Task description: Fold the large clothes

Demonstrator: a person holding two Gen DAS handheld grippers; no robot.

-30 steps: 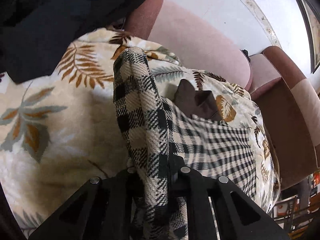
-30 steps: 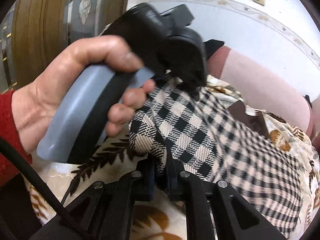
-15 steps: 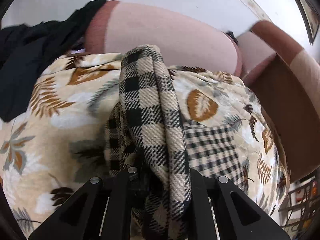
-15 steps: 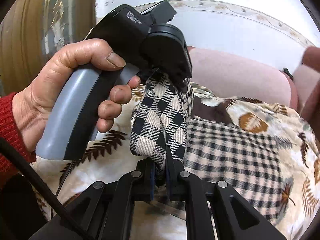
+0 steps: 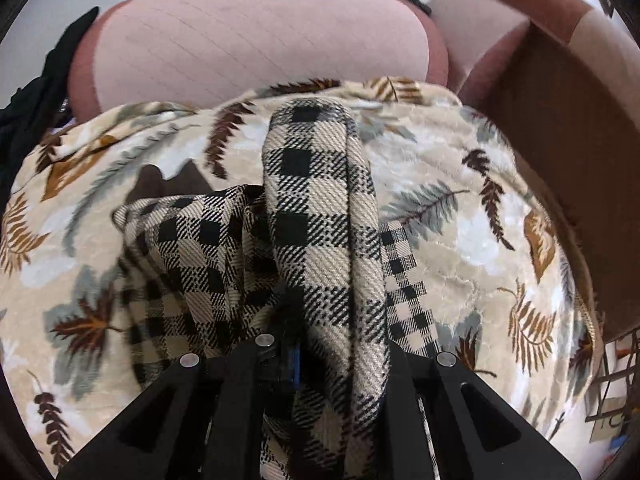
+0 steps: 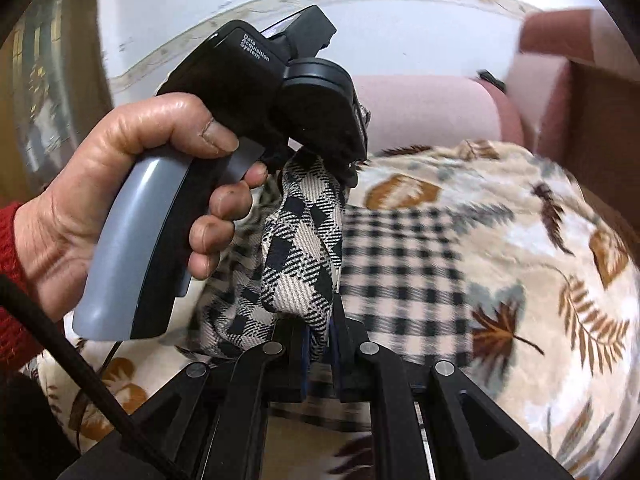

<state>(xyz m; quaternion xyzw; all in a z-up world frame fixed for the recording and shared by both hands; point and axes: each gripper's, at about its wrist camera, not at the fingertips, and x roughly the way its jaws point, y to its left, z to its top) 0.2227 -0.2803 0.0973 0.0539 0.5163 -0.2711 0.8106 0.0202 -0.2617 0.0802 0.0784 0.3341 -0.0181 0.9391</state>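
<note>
At the lower edge of the left wrist view, the left claw [image 5: 320, 356] is closed to a narrow gap on a bunched fold of the checked garment [image 5: 320, 208]; the fold rises between the 2 fingers and arches away from the camera. In the right wrist view, the right claw [image 6: 320, 344] is likewise clamped on a fold of the same cloth. Past it, a hand [image 6: 120, 200] in a red sleeve [image 6: 12, 280] grips the left tool's grey handle [image 6: 120, 248], and the cloth runs taut between the 2 claws. The rest of the garment lies on the leaf-print blanket [image 5: 460, 208]. Beyond the blanket stands the pink sofa back [image 5: 248, 48], with dark clothing [image 5: 36, 92] at its left end.
</note>
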